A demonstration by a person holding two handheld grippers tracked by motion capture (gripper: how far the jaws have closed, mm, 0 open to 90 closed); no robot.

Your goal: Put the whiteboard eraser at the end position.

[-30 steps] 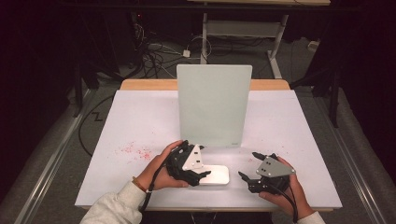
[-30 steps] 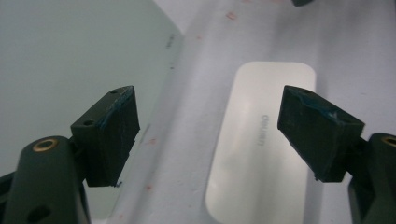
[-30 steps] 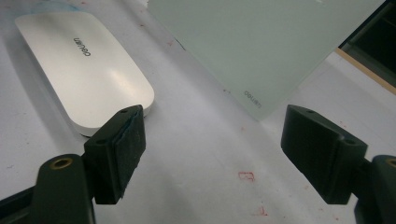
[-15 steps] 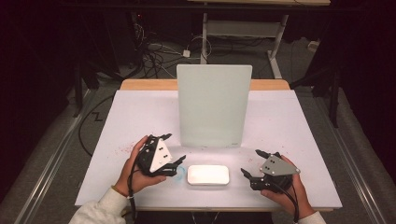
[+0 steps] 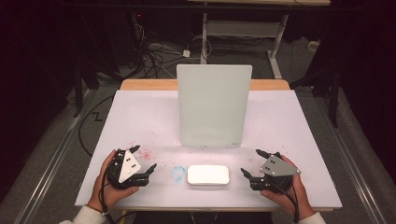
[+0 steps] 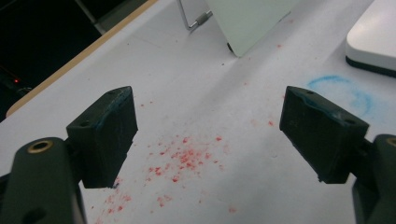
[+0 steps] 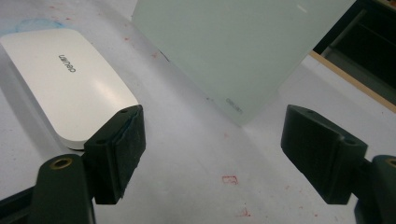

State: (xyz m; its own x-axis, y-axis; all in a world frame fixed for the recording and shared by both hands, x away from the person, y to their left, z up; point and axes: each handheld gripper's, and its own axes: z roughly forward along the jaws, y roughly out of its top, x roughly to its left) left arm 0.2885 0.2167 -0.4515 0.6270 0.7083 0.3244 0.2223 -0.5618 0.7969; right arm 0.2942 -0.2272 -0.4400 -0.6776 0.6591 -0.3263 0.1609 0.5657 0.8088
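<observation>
white eraser (image 5: 208, 175) between spread left gripper (image 5: 142, 161), right gripper (image 5: 253, 164), seemingly untouched

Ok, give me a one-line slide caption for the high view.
Both open grippers, left gripper and right gripper, flank a white eraser before an upright whiteboard.

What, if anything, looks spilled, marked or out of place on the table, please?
Red crumbs are scattered over the white table cover near the left gripper, and a smudged blue ring sits left of the white rounded eraser block. Nothing else stands out.
</observation>
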